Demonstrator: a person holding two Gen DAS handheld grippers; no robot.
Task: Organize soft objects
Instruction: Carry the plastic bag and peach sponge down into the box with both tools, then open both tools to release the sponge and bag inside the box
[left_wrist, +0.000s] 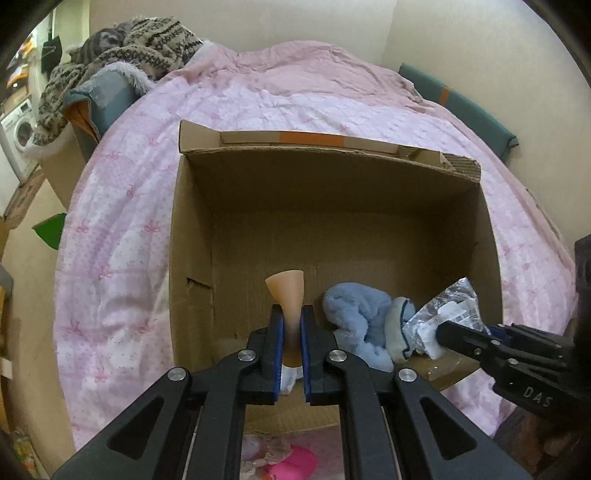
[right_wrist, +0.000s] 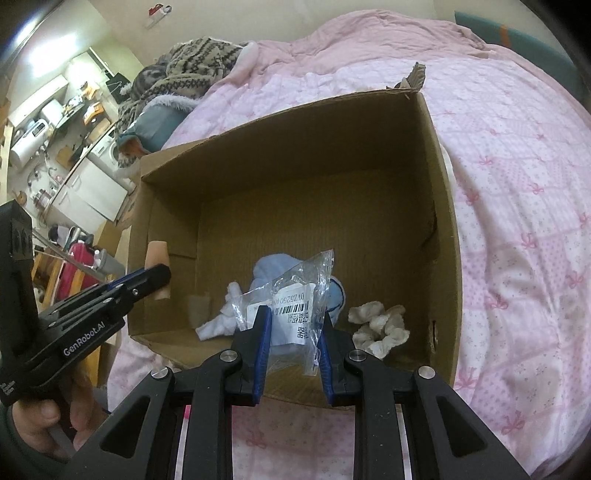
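Observation:
An open cardboard box (left_wrist: 325, 149) (right_wrist: 295, 155) stands on a bed. My left gripper (left_wrist: 291, 310) (right_wrist: 162, 277) is shut on a peach soft piece (left_wrist: 286, 291) (right_wrist: 157, 253), held upright over the box's near left corner. My right gripper (right_wrist: 295, 314) (left_wrist: 441, 338) is shut on a clear plastic packet (right_wrist: 295, 291) (left_wrist: 450, 310) with a barcode label, just above the box's near side. Inside the box lie a fluffy light blue item (left_wrist: 354, 310) (right_wrist: 271, 267), a white cloth (right_wrist: 221, 319) and a crumpled cream piece (right_wrist: 380, 325).
A pink quilt (left_wrist: 258, 99) (right_wrist: 517, 184) covers the bed around the box. A patterned knit blanket (left_wrist: 147, 40) is heaped at the far left corner, with a teal cushion (left_wrist: 469, 107) by the wall. A pink item (left_wrist: 295, 461) lies below my left gripper. A hand (right_wrist: 48, 417) grips the left tool.

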